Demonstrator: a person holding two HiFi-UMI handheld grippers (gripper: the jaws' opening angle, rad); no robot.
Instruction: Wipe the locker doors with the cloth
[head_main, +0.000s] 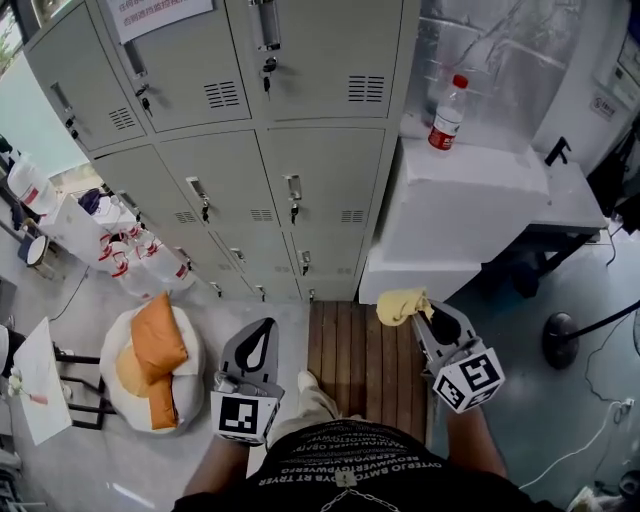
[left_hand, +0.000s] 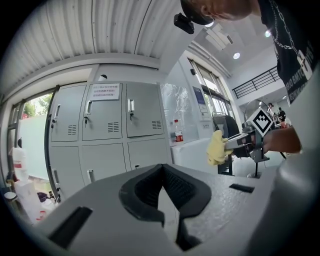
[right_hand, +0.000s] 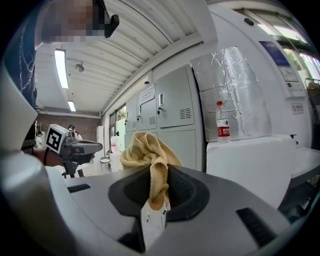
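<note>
Grey metal lockers (head_main: 270, 150) fill the wall ahead; they also show in the left gripper view (left_hand: 107, 130) and the right gripper view (right_hand: 172, 107). My right gripper (head_main: 420, 318) is shut on a bunched yellow cloth (head_main: 402, 304), held low in front of the lockers' lower right corner; the cloth (right_hand: 150, 160) hangs between its jaws. The left gripper (head_main: 262, 335) is shut with nothing in it, held low near the floor. From the left gripper (left_hand: 161, 172), the cloth (left_hand: 216, 147) appears off to the right.
A white appliance (head_main: 470, 215) with a red-labelled bottle (head_main: 447, 113) on top stands right of the lockers. A wooden pallet (head_main: 365, 350) lies below them. At left are orange cushions on a white pouffe (head_main: 155, 365) and several plastic bottles (head_main: 140, 260).
</note>
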